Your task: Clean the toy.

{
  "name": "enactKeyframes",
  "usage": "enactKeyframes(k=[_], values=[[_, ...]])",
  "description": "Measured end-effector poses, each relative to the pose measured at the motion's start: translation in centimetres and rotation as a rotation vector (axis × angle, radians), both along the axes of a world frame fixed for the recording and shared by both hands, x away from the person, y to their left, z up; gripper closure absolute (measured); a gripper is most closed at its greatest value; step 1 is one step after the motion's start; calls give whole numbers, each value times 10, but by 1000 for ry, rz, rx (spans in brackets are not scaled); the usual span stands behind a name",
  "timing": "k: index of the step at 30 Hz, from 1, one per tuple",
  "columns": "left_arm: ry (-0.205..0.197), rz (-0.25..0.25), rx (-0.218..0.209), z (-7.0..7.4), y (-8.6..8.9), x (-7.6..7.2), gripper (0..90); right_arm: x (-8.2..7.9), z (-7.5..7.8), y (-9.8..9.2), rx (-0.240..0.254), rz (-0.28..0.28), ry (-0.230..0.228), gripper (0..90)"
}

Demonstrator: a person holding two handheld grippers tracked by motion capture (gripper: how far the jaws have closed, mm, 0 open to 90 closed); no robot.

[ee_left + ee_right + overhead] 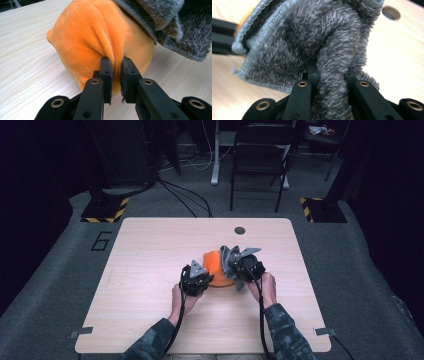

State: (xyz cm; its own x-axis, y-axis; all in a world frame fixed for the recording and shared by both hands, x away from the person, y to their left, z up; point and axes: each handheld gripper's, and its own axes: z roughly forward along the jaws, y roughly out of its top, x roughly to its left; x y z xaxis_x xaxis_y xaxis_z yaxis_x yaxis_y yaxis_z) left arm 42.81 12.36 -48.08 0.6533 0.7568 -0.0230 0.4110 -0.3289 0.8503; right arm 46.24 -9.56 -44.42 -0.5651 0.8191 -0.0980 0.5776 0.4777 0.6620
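A soft orange toy (214, 265) sits near the middle of the pale wood desk (150, 270), and a fuzzy grey cloth (231, 255) lies over its right side. In the high view the person's two hands come in from the bottom edge, and their grippers cover much of the toy, so its whole shape is hard to see. The left gripper (197, 279) is at the toy's near left side. In the left gripper view its jaws are clenched on a fold of the orange plush (100, 45), and the fold is squeezed tight between the two black pads (106, 75). The grey cloth (172, 27) hangs over the top right of the toy there and is cut off by the picture's edge. The right gripper (246, 265) is at the toy's right side. In the right gripper view its jaws are grasping a thick bunch of the grey cloth (332, 65), and the cloth is so fluffy that it hides the tips of the jaws. That picture is blurry. A small round hole (390, 12) in the desk shows at the top right, partly behind the cloth. A black chair (260, 155) stands on the floor past the desk.
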Motion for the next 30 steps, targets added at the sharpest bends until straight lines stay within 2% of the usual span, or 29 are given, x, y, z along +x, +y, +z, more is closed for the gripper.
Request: enactKeyframes(k=[5,7,9,10,11,12,13,16,18,19,22,25,28,30], values=[[5,-7,-1,-1,3,2,808,8,-18,-12,-20,-51,61,758],[4,-7,0,-2,5,3,807,12,-29,-15,-42,-49,84,758],[3,-19,4,-2,6,4,806,14,-40,-16,-53,-56,135,757],[2,-18,1,-2,6,3,807,15,-43,-16,-75,-56,141,757],[2,-18,1,-2,6,3,806,14,-44,-16,-58,-73,163,758],[-1,-18,-3,-2,6,3,807,16,-44,-18,-63,-60,154,758],[2,-19,1,-2,6,2,806,16,-42,-19,-57,-66,163,758],[-2,-17,-7,-2,6,2,806,15,-28,-25,-28,-64,116,759],[-6,-24,-8,-1,6,2,806,13,-11,-30,42,-61,94,759],[-9,-25,-10,-1,5,2,805,10,-1,-30,66,-61,62,759],[-20,-34,-1,0,1,0,805,-1,25,-21,141,-14,-12,759],[-26,-44,5,0,-2,-3,805,-12,36,-1,143,62,-70,758],[-28,-47,14,0,-3,-3,804,-17,31,18,108,100,-63,757],[-21,-48,18,-2,-2,-3,804,-15,21,25,51,105,-61,757]])
